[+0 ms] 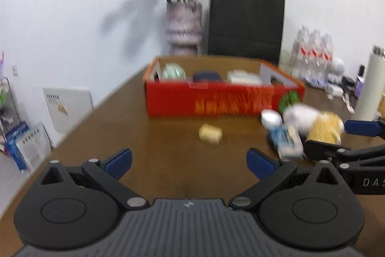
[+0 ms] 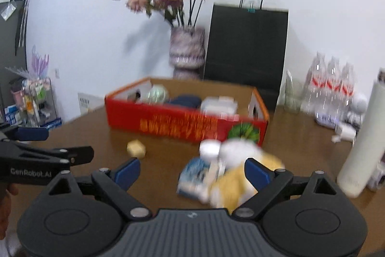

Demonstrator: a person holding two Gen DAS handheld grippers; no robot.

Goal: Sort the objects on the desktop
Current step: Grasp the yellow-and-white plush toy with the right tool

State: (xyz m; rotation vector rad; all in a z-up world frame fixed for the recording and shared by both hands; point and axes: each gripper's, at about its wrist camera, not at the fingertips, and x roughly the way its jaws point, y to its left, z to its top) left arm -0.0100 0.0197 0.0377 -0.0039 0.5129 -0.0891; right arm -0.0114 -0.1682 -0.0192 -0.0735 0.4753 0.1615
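Clutter still waiting to be sorted sits on the brown wooden tabletop (image 1: 134, 136) in front of the long red cardboard box (image 1: 216, 100), which already holds a pale green round item, a dark blue one and a white one. Most of the loose things form a blurred heap near the box's right end: a small white round lid-like piece (image 2: 209, 147), a white soft lump (image 2: 238, 148), a blue-and-white packet (image 2: 195, 176) and a yellow soft bundle (image 2: 234, 187). One small pale-yellow block (image 1: 210, 133) lies alone, well apart from the heap, between it and the box's left half. The right gripper (image 2: 192, 172) has its blue-padded jaws spread wide and grips nothing; the heap lies directly ahead of it, with the yellow bundle just beside its right finger, so this hand is plainly the nearer one to the pile. The left gripper (image 1: 189, 161) is likewise wide open and empty, and the lone block lies straight ahead of it and slightly right, with bare table between. Motion blur hides the heap's outlines, so no long axis can be read for the packet or bundle. Judging by the layout, the right hand suits the heap and the left the single block, each then carrying its item forward into the box.
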